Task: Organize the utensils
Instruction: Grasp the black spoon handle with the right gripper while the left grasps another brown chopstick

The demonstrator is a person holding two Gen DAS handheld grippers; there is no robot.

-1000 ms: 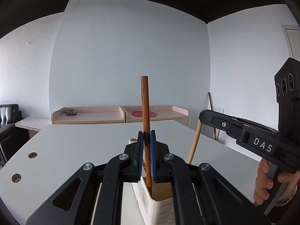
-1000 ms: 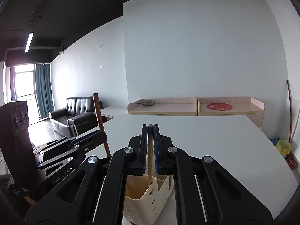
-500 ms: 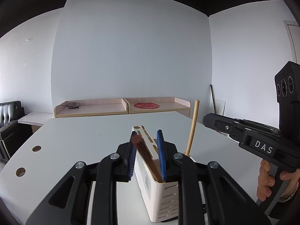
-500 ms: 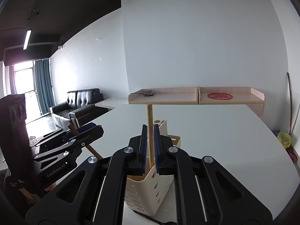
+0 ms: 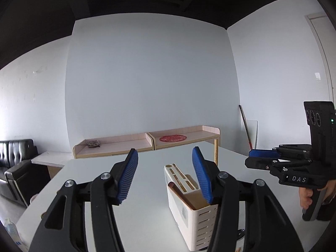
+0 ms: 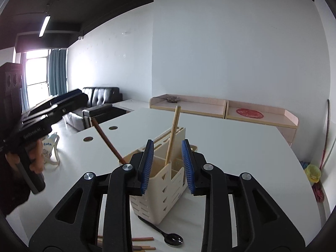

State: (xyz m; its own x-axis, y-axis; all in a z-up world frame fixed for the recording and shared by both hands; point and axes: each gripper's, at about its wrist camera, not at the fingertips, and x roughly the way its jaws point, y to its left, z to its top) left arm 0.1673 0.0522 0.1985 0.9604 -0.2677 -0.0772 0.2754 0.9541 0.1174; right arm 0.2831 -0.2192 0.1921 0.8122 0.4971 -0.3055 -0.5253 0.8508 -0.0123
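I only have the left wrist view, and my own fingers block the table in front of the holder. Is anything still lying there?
Observer: Yes. A black spoon lies just in front of the holder.
Operator: Anything else loose?
Observer: Brown chopsticks lie left of the spoon, partly hidden under the right gripper.
Operator: Is that gripper free?
Observer: Its jaws have just been opening. The light stick stands in the holder beyond them, unheld.
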